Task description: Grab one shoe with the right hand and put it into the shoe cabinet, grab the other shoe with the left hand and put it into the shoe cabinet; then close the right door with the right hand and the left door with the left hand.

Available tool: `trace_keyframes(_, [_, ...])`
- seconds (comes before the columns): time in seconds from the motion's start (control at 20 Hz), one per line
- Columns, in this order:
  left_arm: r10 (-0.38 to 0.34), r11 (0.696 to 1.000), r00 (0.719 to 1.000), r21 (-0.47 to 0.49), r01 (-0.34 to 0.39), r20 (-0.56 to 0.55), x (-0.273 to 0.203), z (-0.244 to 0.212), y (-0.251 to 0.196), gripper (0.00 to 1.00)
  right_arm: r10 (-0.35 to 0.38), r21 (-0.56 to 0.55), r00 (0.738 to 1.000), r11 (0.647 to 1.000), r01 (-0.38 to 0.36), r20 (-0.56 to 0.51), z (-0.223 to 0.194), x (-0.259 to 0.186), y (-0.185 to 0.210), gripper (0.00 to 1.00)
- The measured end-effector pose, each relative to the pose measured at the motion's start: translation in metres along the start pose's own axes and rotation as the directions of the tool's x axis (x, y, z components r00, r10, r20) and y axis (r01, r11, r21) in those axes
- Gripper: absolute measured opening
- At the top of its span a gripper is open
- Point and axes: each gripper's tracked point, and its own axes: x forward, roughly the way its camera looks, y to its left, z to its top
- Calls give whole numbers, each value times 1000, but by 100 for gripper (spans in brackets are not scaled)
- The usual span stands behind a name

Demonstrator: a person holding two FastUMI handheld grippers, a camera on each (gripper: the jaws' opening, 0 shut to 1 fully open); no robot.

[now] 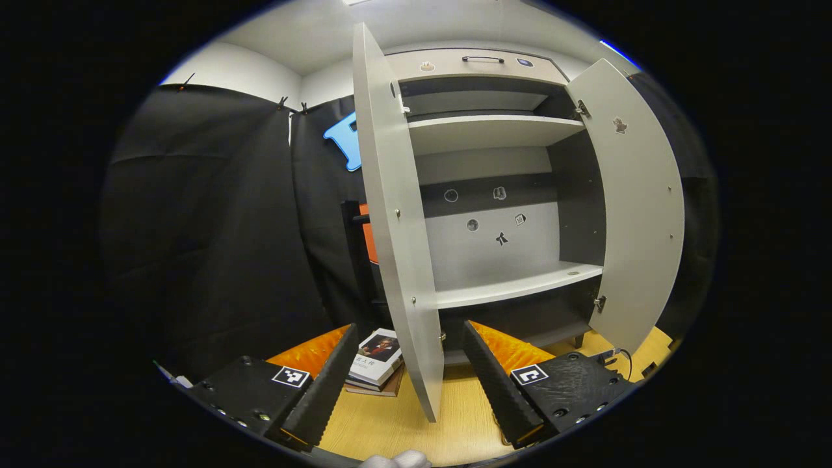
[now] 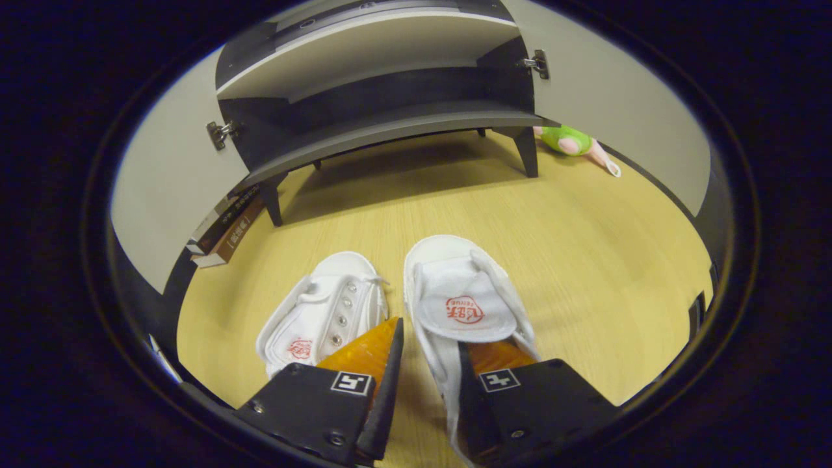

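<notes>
Two white shoes lie side by side on the wooden floor (image 2: 585,260) in front of your shoe cabinet (image 1: 494,195), whose two doors, left door (image 1: 390,214) and right door (image 1: 640,208), both stand open. Your right gripper view looks down at them: the right gripper (image 2: 426,364) straddles the left side wall of the right shoe (image 2: 461,292), jaws slightly apart, the left shoe (image 2: 325,312) just beside it. Your left gripper (image 1: 409,364) hangs open and empty near the left door's edge, with a stack of books (image 1: 374,367) on the floor beyond.
</notes>
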Motion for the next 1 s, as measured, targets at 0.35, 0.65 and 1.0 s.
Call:
trace_keyframes(0.35, [-7,1000,1000,-10,7,-4,4,-2,1,97,21,-40,1000,999,-20,18,4,4,1,8])
trace_keyframes(0.65, [-24,999,1000,-28,25,15,-1,2,4,96,7,-51,998,999,-4,58,23,-25,-11,7])
trace_keyframes(1.0, [-87,994,996,-58,89,37,-15,2,4,97,-19,-98,976,994,41,215,111,-117,-7,7])
